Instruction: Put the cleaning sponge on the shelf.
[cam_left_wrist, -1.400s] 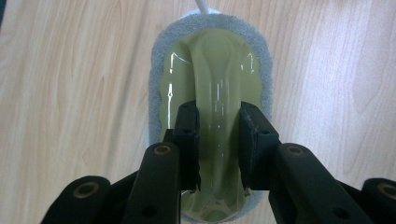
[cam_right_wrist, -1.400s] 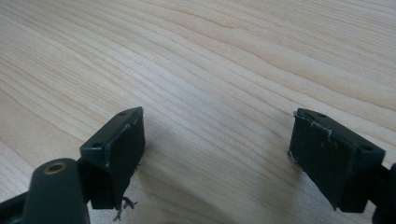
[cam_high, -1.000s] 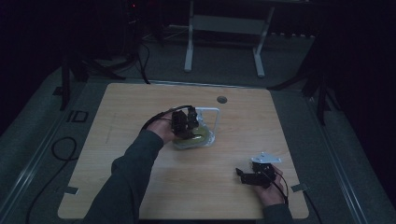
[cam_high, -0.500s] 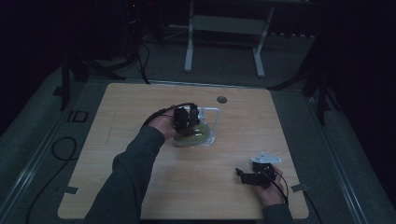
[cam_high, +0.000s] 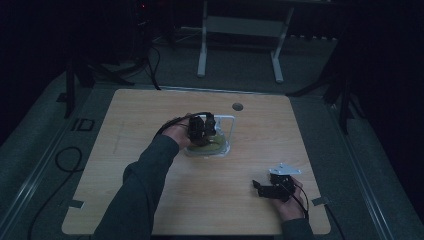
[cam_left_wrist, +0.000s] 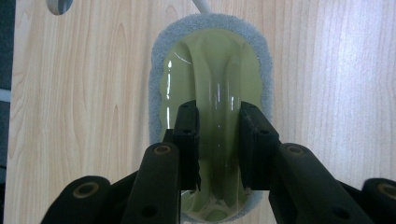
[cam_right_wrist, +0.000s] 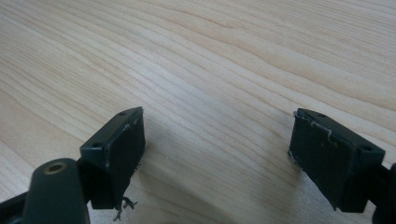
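Wooden table (cam_high: 150, 200), one green scrubber (cam_left_wrist: 210, 70), two grippers (cam_left_wrist: 217, 135) (cam_right_wrist: 217, 154)

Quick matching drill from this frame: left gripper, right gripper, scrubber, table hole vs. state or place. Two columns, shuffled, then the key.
1. left gripper
2. right gripper
3. scrubber
4. table hole

A. jaws wide apart, nothing between
B. at the table's far edge
C. yellow-green top, grey foam rim
D. shut on the scrubber's raised handle

Pairs: 1-D, 2-A, 3-C, 4-B
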